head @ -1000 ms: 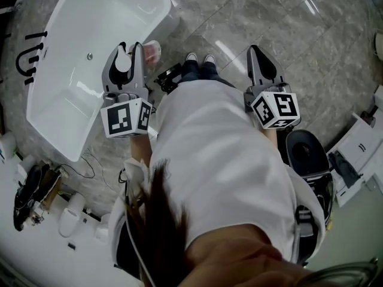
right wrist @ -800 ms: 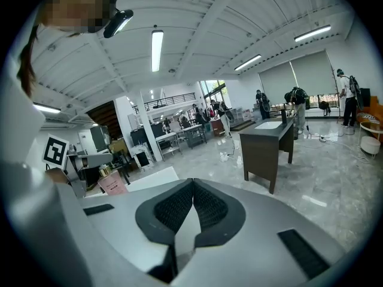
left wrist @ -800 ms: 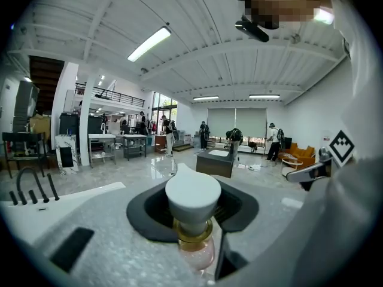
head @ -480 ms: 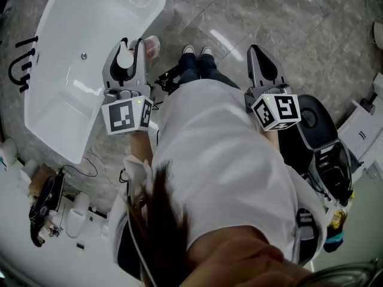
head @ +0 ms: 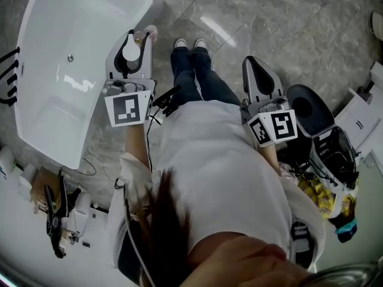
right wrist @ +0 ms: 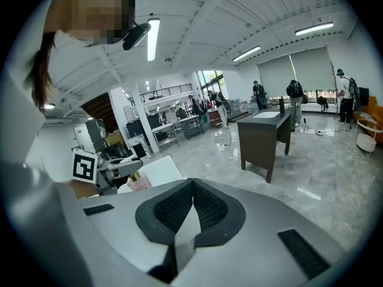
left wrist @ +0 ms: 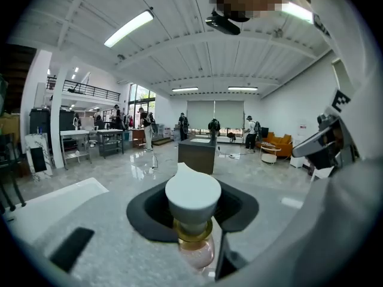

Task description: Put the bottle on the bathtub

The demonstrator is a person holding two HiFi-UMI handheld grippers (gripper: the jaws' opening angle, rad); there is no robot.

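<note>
My left jaws are clamped on the bottle, gripping it at the gold collar under its white cap, with the pink body just past the grip. From the head view, the bottle overlaps the right rim of the white bathtub, beside the grey marble floor. My right jaws are pressed together with nothing between them, held well apart from the tub.

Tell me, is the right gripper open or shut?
Shut. The right gripper has its jaws pressed together, with nothing between them.
</note>
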